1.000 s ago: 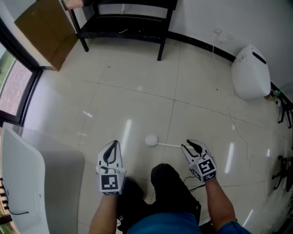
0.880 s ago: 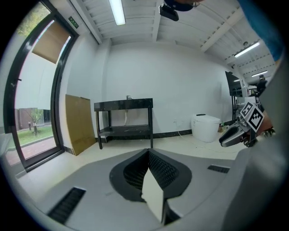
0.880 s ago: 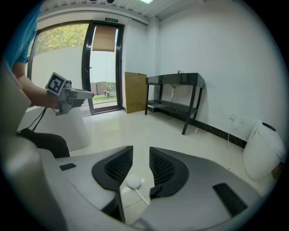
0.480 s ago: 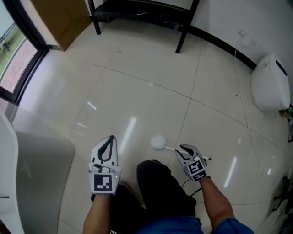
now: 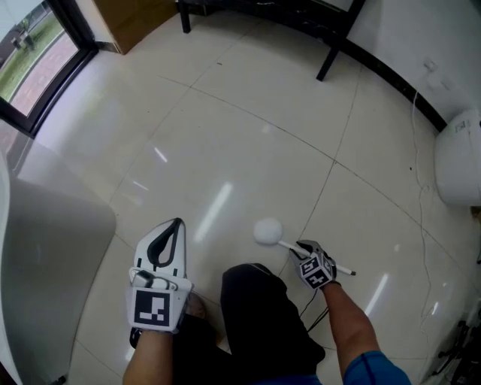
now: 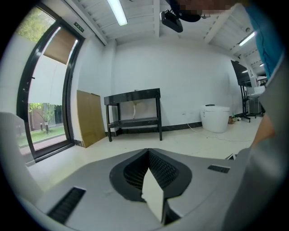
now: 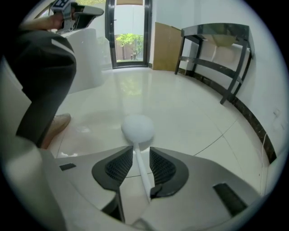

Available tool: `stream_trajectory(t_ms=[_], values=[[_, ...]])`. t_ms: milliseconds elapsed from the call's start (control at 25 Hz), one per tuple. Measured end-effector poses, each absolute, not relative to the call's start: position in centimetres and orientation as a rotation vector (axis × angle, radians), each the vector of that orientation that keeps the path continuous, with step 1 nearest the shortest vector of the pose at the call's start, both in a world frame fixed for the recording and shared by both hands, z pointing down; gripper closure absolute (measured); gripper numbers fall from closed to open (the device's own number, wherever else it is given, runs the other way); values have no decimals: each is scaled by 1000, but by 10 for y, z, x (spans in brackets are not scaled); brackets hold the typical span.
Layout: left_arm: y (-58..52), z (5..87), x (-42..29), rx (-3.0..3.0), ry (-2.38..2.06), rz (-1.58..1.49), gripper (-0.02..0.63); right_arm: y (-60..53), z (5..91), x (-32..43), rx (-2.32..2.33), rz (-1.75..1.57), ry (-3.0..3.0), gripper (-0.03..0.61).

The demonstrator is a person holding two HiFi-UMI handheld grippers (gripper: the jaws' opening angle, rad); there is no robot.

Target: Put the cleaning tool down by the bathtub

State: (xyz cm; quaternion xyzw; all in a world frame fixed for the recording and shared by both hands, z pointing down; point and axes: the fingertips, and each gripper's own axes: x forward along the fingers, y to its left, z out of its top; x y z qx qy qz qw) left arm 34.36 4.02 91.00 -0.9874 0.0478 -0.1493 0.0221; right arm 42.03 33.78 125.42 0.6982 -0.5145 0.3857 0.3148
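Note:
The cleaning tool is a white brush with a round head and a thin handle. Its head is at or just above the tiled floor. My right gripper points steeply down, and the handle runs between its jaws and out behind it. In the right gripper view the cleaning tool crosses the narrow gap of my right gripper at a slant and is held there. My left gripper hovers at the lower left, jaws together and empty. The bathtub stands at the left, a short way from the brush.
The person's black trouser leg and foot are between the grippers. A black metal table, a brown board and a glass door lie beyond. A white appliance and a cable are at the right.
The right gripper has sunk toward the floor with the brush in it and now tilts more steeply down. The left gripper has also come lower. The view has moved nearer the floor.

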Motion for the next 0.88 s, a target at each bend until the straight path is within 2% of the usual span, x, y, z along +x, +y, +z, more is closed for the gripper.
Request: stream_trajectory(t_ms=[640, 880], values=[[82, 939, 354, -2983, -8, -601, 611, 347, 1377, 416, 1560, 1140, -1311, 435], [83, 944, 363, -2999, -24, -598, 611, 349, 1379, 407, 1554, 1160, -1318, 487]])
